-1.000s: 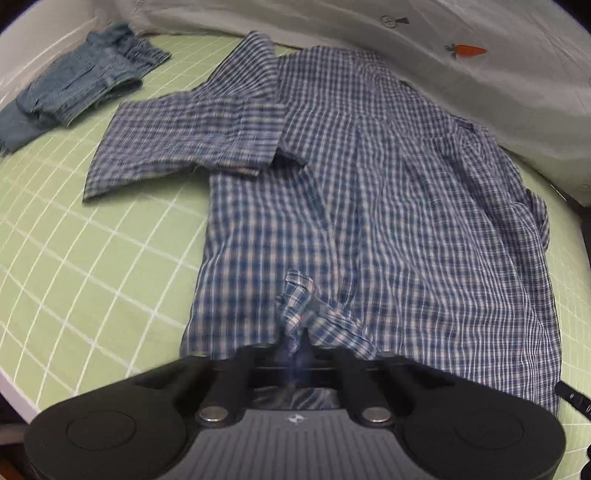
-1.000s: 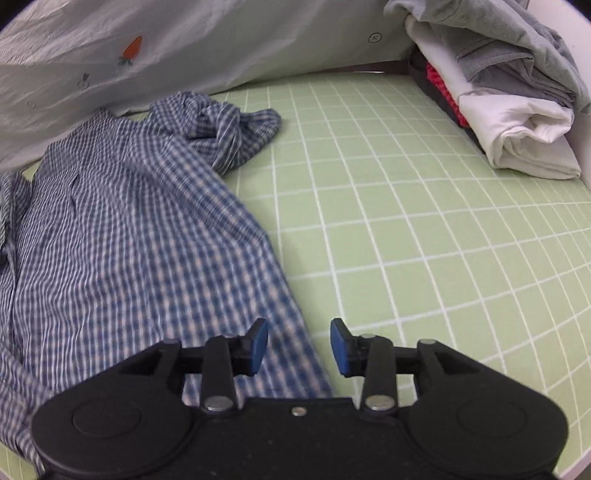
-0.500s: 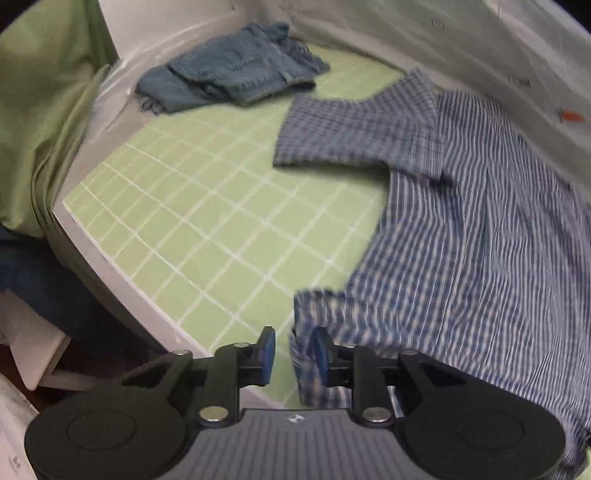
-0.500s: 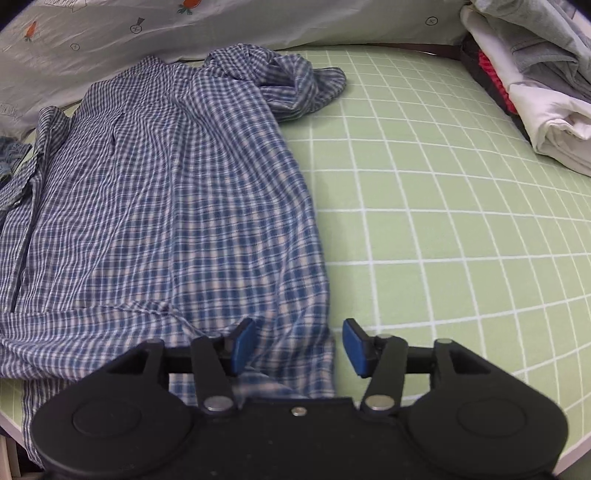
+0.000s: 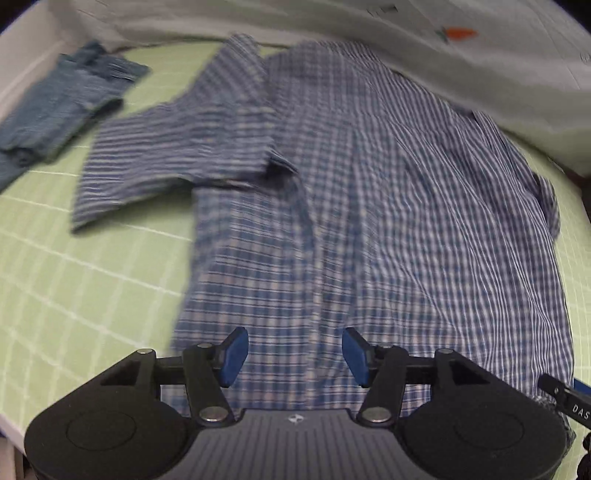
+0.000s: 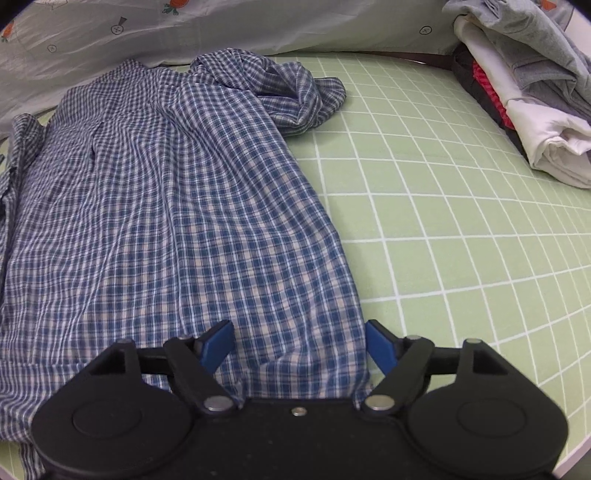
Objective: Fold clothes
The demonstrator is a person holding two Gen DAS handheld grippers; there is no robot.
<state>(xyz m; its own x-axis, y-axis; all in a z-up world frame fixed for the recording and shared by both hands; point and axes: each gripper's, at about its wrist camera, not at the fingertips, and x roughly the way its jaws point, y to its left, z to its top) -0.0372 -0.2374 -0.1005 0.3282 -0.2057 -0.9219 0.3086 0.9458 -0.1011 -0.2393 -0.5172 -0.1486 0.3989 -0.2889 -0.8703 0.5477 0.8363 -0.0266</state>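
Observation:
A blue checked shirt [image 5: 369,206] lies spread flat on the green grid sheet, hem toward me. Its left sleeve [image 5: 173,155] lies out flat to the left. In the right wrist view the shirt [image 6: 166,221] fills the left half and its other sleeve [image 6: 291,92] is bunched up at the far end. My left gripper [image 5: 293,356] is open over the hem, with cloth below the gap. My right gripper [image 6: 301,349] is open wide over the shirt's near right hem corner, jaws on either side of the cloth.
Folded blue jeans [image 5: 62,107] lie at the far left. A stack of folded clothes [image 6: 524,92] in grey, white and red stands at the far right. A white printed cover [image 6: 221,26] runs along the back. The green sheet [image 6: 461,240] lies bare right of the shirt.
My left gripper let go of the bunched hem, swung out left and came back over the hem, opened wide. My right gripper moved to the hem corner and opened wider.

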